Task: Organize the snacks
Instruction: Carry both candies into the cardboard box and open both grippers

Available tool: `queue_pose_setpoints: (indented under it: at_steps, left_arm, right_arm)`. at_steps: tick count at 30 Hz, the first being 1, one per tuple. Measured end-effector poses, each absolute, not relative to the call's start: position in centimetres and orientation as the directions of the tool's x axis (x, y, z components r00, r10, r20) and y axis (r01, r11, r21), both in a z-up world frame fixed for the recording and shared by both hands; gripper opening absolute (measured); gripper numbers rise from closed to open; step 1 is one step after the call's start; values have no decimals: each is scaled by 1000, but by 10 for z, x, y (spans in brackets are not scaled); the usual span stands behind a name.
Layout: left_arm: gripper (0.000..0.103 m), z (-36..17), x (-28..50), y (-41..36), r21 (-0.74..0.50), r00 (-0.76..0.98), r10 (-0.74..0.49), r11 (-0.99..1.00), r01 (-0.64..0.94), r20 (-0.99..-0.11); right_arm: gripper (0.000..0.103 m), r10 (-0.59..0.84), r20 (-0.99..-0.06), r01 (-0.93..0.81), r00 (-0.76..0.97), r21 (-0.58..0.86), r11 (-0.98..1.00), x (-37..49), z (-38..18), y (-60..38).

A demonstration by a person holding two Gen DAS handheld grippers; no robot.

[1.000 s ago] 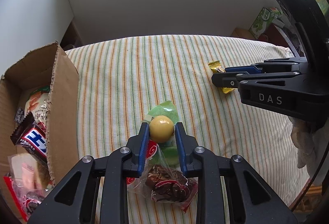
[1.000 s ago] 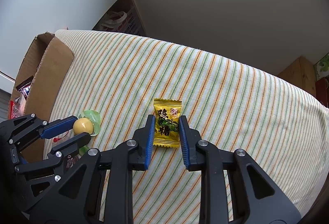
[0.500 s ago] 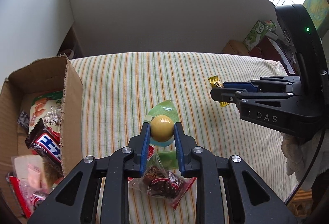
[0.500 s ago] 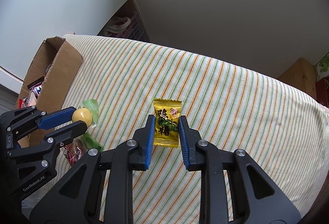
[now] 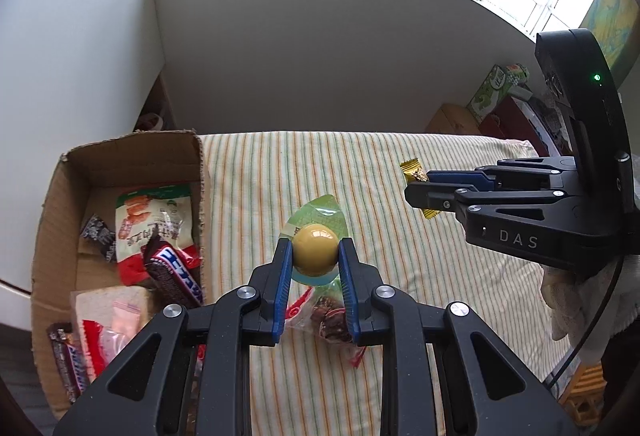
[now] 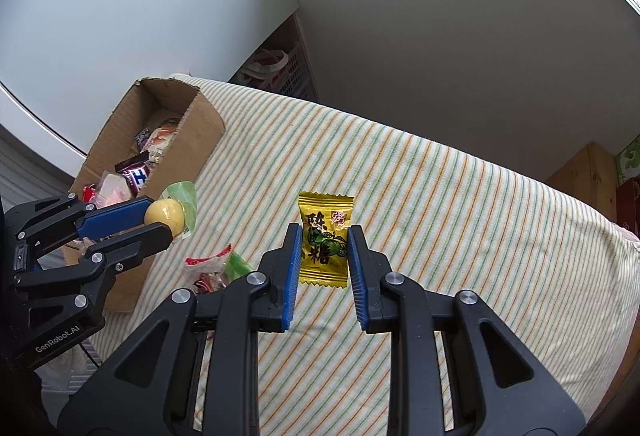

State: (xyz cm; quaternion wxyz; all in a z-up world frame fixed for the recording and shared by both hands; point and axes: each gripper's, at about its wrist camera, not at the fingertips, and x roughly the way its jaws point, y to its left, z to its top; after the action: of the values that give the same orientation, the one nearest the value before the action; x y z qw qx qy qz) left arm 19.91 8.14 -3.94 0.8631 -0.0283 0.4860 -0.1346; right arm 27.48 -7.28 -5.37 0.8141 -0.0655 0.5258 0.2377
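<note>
Snacks fill the brown cardboard box left of both jaws, on a striped-cloth desk under white walls; left gripper clamps a round yellow candy, right gripper a yellow foil sachet.

White capitals "DAS" stand on the black side of the right gripper, as the left wrist view shows it. On the body of the left gripper, low down in the right wrist view, runs "GenRobot.AI" in pale letters. The yellow candy packet carries bold black Chinese characters, 陈皮糖, above and below a green fruit drawing. In the cardboard box, a dark chocolate bar bears white-and-blue lettering too cut off to read.
</note>
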Motion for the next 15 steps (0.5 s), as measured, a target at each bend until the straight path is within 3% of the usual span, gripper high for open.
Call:
queue_pose_setpoints:
  at_steps: [15]
  left_arm:
    - [22, -24, 170, 184, -161, 559, -165, 985, 57, -813]
  right_arm:
    - [24, 372, -871, -581, 322, 129, 804, 258, -25, 26]
